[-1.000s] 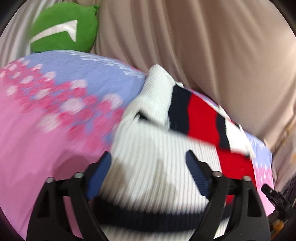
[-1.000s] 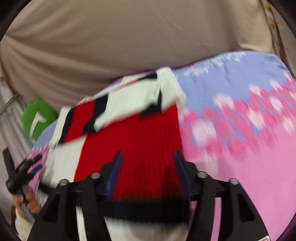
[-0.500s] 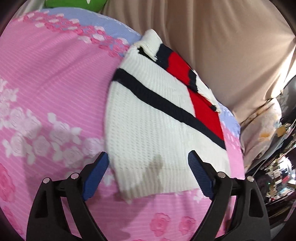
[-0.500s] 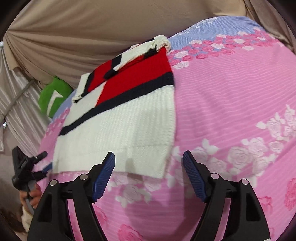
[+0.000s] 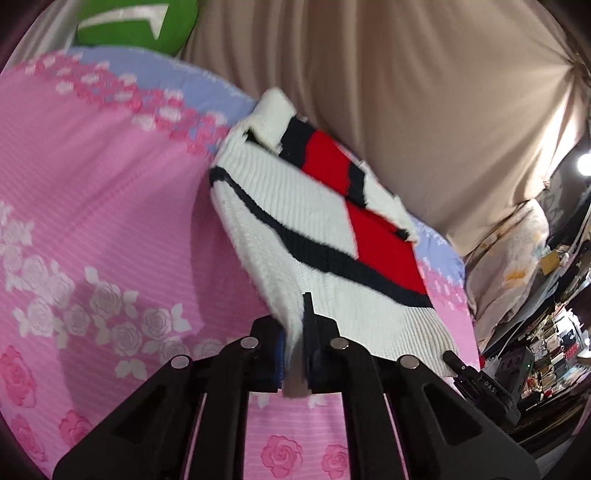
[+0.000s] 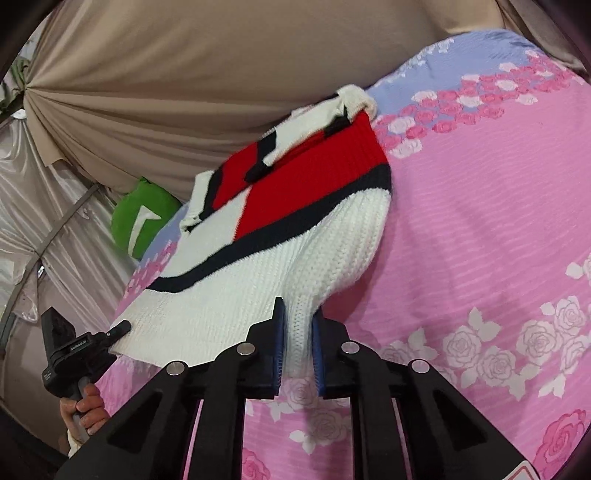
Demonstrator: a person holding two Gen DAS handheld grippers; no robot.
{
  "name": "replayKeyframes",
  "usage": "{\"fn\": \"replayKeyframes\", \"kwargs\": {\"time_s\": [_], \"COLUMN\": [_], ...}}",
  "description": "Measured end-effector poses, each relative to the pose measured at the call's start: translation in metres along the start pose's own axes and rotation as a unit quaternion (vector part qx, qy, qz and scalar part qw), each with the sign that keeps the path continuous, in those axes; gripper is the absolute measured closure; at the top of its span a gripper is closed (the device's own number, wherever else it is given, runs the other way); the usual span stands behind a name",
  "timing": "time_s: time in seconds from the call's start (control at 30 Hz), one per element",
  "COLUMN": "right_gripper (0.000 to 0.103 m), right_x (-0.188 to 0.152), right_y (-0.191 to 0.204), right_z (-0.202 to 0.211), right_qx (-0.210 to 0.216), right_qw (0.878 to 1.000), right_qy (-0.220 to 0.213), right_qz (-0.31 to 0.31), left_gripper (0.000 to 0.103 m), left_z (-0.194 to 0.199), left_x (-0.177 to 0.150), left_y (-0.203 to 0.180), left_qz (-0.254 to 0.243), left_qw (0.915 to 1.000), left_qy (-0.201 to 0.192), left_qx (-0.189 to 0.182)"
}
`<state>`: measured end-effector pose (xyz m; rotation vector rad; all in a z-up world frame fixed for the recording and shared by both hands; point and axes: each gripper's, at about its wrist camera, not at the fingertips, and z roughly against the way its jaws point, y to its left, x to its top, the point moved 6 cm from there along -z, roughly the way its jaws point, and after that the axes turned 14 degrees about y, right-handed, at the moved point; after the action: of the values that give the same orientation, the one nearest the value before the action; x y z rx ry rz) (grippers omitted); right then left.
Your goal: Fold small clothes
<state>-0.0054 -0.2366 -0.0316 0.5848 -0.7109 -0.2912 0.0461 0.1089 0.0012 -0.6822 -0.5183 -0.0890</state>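
Ribbed knit sweater probably pinched by both tools.

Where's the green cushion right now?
The green cushion sits at the far end of the pink floral bedspread, against the beige curtain. It is top left in the left wrist view, beyond the knitted sweater's left side in the right wrist view.

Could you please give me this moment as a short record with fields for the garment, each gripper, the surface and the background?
garment: knit sweater, white with red blocks and navy stripes, near hem lifted at both corners
left gripper: shut on the near left hem corner
right gripper: shut on the near right hem corner
surface: pink rose-print bedsheet with a lilac band at the far edge
background: beige curtain; green cushion beyond the sheet
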Motion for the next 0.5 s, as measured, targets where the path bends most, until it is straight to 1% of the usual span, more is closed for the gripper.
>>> {"fn": "replayKeyframes", "kwargs": {"time_s": [0.17, 0.27, 0.33, 0.43, 0.5], "right_gripper": [0.097, 0.097, 0.098, 0.098, 0.098], "right_x": [-0.005, -0.017, -0.029, -0.044, -0.051], "right_y": [0.017, 0.02, 0.027, 0.041, 0.054], "right_z": [0.064, 0.109, 0.136, 0.166, 0.181], "right_qx": [0.04, 0.07, 0.075, 0.085, 0.089], "right_qw": [0.995, 0.986, 0.98, 0.974, 0.97], "right_qy": [-0.084, -0.142, -0.173, -0.189, -0.198], "right_qz": [0.029, 0.043, 0.066, 0.095, 0.112], "left_gripper": [0.097, 0.097, 0.097, 0.097, 0.097], "left_z": [0.046, 0.076, 0.096, 0.126, 0.147], "left_x": [-0.016, -0.034, -0.047, -0.066, -0.074], "left_y": [-0.022, -0.034, -0.042, -0.055, -0.065], "left_qz": [-0.032, -0.059, -0.08, -0.11, -0.128], "left_qw": [0.9983, 0.9949, 0.9918, 0.9862, 0.9823], "left_qy": [-0.034, -0.057, -0.074, -0.093, -0.109], "left_qx": [-0.033, -0.058, -0.067, -0.081, -0.083]}}
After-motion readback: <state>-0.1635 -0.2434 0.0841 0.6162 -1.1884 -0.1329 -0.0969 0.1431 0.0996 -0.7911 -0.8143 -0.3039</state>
